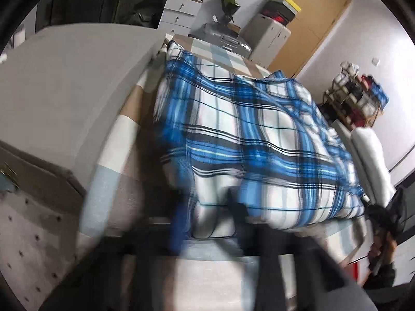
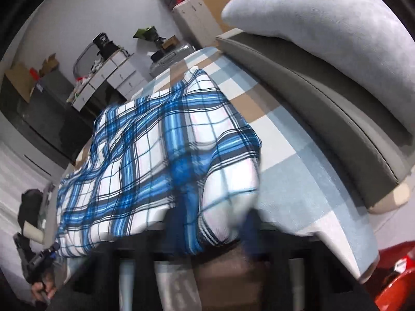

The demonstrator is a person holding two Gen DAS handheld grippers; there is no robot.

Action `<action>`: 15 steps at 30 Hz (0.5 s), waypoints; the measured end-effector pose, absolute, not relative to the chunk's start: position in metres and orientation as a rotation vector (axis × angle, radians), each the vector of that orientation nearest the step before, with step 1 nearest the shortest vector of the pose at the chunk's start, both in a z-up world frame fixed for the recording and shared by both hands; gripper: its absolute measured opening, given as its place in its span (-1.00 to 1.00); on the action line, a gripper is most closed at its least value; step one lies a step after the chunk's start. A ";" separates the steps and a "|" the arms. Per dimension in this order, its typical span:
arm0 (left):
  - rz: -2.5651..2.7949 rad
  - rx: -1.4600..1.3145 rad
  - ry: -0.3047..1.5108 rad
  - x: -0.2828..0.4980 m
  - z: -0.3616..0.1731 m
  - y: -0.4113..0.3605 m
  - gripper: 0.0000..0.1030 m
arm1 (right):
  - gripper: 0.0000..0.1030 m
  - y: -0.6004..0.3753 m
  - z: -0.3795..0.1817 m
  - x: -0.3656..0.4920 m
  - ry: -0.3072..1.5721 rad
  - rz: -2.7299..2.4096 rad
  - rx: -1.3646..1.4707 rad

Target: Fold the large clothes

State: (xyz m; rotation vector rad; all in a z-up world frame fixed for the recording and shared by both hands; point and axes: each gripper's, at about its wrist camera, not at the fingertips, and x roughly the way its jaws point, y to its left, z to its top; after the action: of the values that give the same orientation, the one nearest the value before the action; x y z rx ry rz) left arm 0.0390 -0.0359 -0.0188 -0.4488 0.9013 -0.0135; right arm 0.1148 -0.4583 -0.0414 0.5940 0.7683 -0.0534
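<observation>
A blue, white and black plaid garment (image 1: pixel 259 134) (image 2: pixel 145 142) lies spread over a bed with a checked sheet (image 1: pixel 116 134) (image 2: pixel 298 155). In the left wrist view my left gripper (image 1: pixel 208 215) sits at the garment's near edge, blurred, its jaws shut on a bunch of the plaid cloth. My right gripper (image 2: pixel 212 223) holds the near edge the same way, with cloth gathered between its fingers. The right wrist view also shows the left gripper (image 2: pixel 44 256) in a hand at the garment's near left corner. A hand with the dark right gripper (image 1: pixel 384 223) shows at the far right of the left wrist view.
A grey padded board (image 1: pixel 64 90) (image 2: pixel 324 108) runs along one side of the bed, with a pale pillow (image 2: pixel 324 13) on it. White drawers (image 1: pixel 179 7), a silver suitcase (image 1: pixel 220 33), a wooden door (image 1: pixel 311 26) and a shoe rack (image 1: pixel 358 96) stand beyond. A red object (image 2: pixel 396 272) lies low right.
</observation>
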 end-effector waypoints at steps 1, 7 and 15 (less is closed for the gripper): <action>0.003 -0.443 0.875 0.037 -0.014 -0.038 -0.94 | -0.89 -0.455 -0.029 0.108 0.686 -0.056 0.582; -0.010 -0.352 0.824 0.025 0.009 -0.039 -0.95 | -0.90 -0.458 0.015 0.087 0.537 -0.045 0.539; 0.016 -0.375 0.949 0.023 -0.024 -0.025 -1.00 | -0.72 -0.474 -0.045 0.102 0.745 -0.159 0.611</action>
State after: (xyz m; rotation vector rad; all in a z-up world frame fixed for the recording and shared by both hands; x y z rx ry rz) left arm 0.0230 -0.0248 -0.0238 -0.3747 0.9493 0.0158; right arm 0.1022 -0.4739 -0.0446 0.6107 0.7447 -0.1587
